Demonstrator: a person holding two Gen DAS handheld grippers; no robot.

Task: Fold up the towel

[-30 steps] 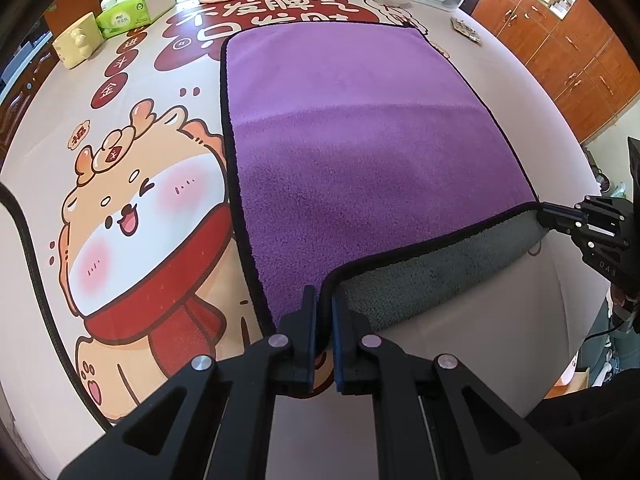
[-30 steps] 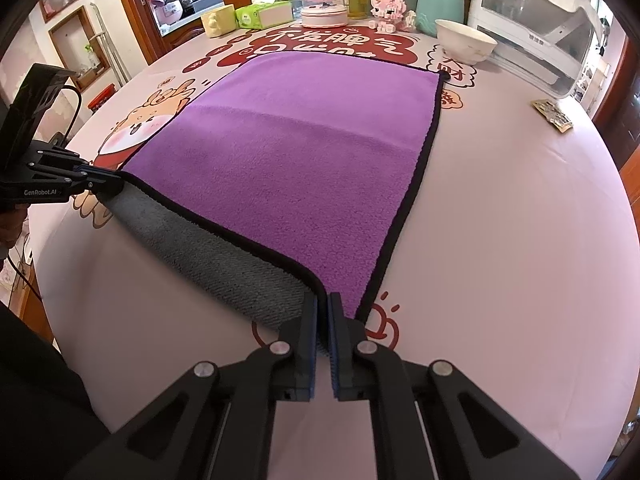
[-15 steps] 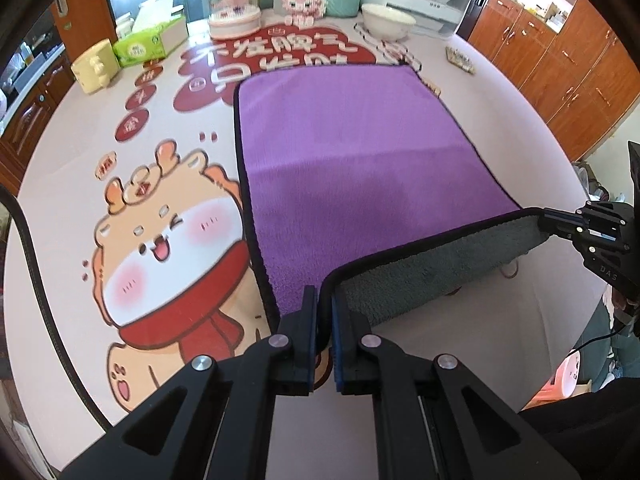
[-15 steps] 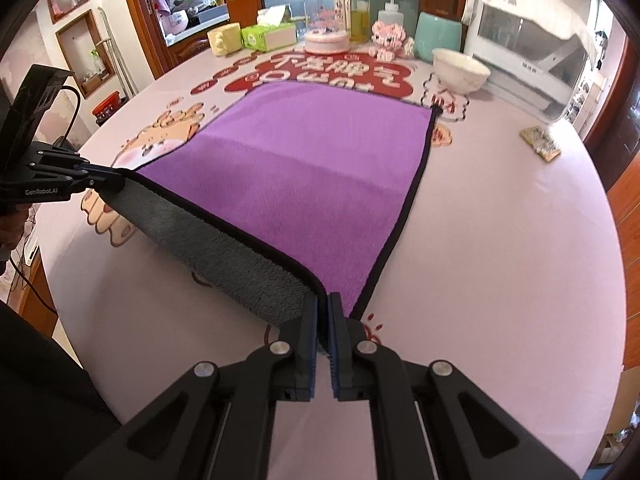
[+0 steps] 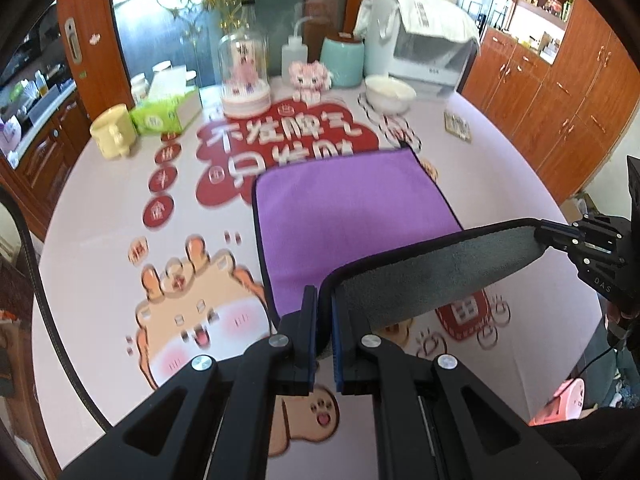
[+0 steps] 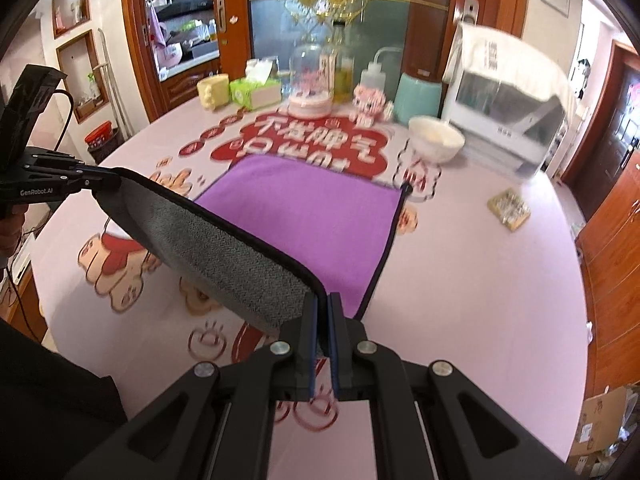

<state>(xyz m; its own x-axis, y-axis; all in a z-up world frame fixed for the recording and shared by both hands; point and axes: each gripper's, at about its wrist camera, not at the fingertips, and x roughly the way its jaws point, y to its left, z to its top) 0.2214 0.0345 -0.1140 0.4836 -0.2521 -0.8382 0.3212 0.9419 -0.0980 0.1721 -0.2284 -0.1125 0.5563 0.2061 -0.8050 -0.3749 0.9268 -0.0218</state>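
Note:
A purple towel [image 5: 344,208] with a grey underside and black edging lies on the pink printed table [image 5: 100,240]. Its near edge is lifted high off the table, grey side facing me. My left gripper [image 5: 325,300] is shut on the near left corner. My right gripper [image 6: 323,304] is shut on the near right corner and also shows at the right of the left wrist view [image 5: 560,236]. The towel [image 6: 320,216] far half rests flat. The left gripper shows at the left of the right wrist view [image 6: 96,182].
At the table's far side stand a yellow mug [image 5: 112,136], a tissue box [image 5: 166,114], a glass dome [image 5: 244,80], a pink figurine [image 5: 310,80], a white bowl [image 5: 390,92] and an appliance [image 5: 424,52]. A coaster [image 5: 458,126] lies at right. Wooden cabinets [image 5: 560,92] stand beyond.
Both grippers have risen and moved forward with the towel's near corners. The near edge has lifted well off the table and more grey underside shows.

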